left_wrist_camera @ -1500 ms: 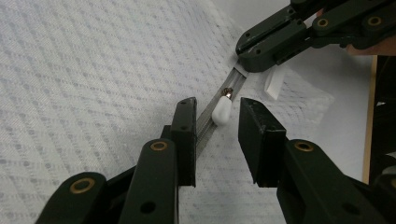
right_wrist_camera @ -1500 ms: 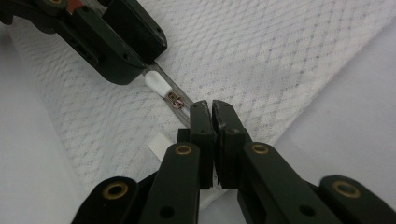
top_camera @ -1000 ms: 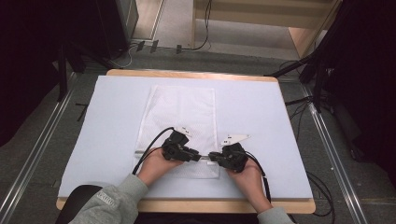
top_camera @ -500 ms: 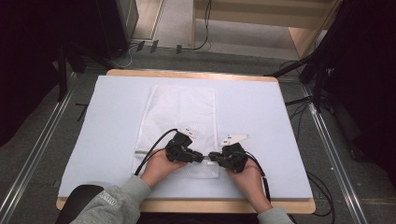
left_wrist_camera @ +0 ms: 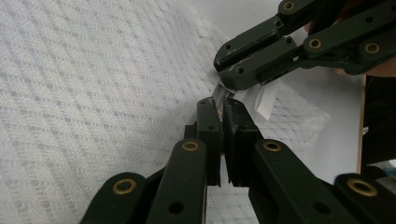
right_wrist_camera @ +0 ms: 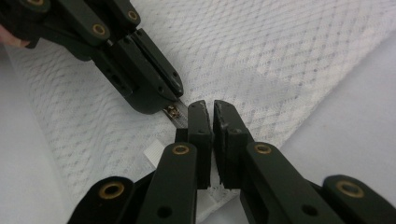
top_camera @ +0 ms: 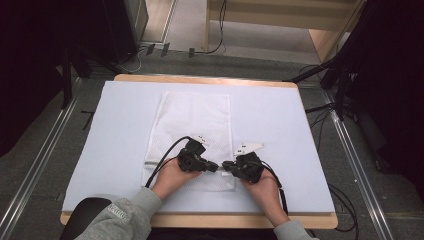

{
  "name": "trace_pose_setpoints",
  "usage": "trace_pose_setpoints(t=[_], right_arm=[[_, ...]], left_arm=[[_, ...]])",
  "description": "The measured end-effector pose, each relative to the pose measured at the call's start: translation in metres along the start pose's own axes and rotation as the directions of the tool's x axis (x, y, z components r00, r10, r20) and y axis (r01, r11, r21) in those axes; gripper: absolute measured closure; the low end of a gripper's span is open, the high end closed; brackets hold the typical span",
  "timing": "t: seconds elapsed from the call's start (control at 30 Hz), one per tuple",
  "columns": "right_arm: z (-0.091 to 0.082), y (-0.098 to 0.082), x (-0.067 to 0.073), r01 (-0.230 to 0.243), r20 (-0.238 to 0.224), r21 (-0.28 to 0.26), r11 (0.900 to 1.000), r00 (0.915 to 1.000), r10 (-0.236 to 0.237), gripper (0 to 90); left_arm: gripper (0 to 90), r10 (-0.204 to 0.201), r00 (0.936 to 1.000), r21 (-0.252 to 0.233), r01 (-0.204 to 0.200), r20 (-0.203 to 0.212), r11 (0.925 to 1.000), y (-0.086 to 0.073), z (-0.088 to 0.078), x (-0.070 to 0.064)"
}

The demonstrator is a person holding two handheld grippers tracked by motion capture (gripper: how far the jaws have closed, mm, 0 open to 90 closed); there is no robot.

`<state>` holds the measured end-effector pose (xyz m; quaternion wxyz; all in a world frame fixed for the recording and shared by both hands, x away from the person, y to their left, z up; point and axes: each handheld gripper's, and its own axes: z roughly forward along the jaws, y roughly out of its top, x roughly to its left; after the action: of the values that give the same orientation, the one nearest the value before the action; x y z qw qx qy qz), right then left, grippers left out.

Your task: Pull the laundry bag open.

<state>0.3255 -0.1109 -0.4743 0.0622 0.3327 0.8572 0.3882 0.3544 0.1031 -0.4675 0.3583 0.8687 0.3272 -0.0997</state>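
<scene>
Left gripper (left_wrist_camera: pixel 219 105) had just closed onto the zipper pull (right_wrist_camera: pixel 173 112); right gripper (right_wrist_camera: pixel 205 109) pinched the bag (top_camera: pixel 195 120) beside it. Pull steadily along the zipper.

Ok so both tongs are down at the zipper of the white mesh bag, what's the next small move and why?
Probably draw the left tongs along the zipper, away from the right tongs. Both tongs are shut at the zipper line of the mesh bag, tips almost meeting; the left jaws have just been closing, seemingly on the metal pull, while the right tongs pinch the bag's edge to anchor it.
</scene>
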Motion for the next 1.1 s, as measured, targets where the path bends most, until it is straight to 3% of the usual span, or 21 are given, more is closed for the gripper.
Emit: trace_pose_setpoints(t=[0.27, 0.7, 1.1], right_arm=[[0.0, -0.001, 0.005, 0.056, 0.03, -0.001, 0.998, 0.998, -0.056, 87.7], [0.0, -0.003, 0.003, 0.048, 0.014, -0.016, 0.999, 0.9988, -0.048, 88.1], [0.0, -0.004, 0.002, 0.041, 0.01, -0.021, 0.999, 0.9991, -0.041, 88.3]], left_arm=[[88.0, -0.03, 0.9993, 0.018, 0.029, 0.023, 0.9994, 0.002, -0.001, 0.002], [88.2, -0.015, 0.9996, 0.041, 0.014, 0.026, 0.9991, 0.003, -0.006, 0.003], [88.2, -0.033, 0.9988, 0.063, 0.03, 0.037, 0.9975, 0.0, -0.015, 0.01]])
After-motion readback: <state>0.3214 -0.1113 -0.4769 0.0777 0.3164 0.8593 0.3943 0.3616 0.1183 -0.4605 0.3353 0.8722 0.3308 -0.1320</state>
